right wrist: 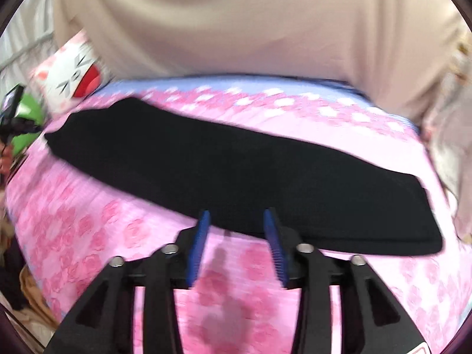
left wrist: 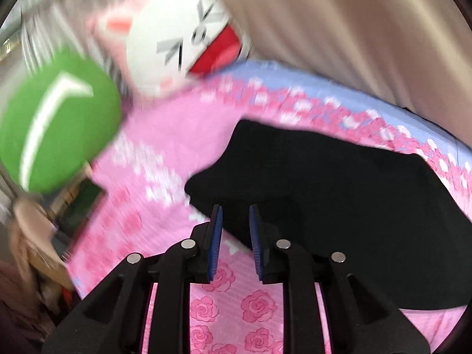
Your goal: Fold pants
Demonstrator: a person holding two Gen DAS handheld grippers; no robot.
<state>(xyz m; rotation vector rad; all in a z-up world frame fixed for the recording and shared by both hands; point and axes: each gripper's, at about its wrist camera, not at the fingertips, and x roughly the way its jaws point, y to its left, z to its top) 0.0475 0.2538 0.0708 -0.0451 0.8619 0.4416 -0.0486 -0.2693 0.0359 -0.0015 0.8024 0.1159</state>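
Two open tools [left wrist: 235,215] [right wrist: 237,219], black pants [right wrist: 236,171] edge

Bed [right wrist: 88,236], pink rose-print cover.
Carries: black pants [right wrist: 236,177] laid lengthwise near far edge; cartoon-face pillow [right wrist: 70,79] at far-left corner.

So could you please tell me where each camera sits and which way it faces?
Left wrist: on the left gripper, looking across the pink sheet at one end of the black pants; fingers show.
Right wrist: on the right gripper, facing the pants lengthwise; fingers show.
Shared: pants, sheet, cat pillow, green pillow, beige curtain.
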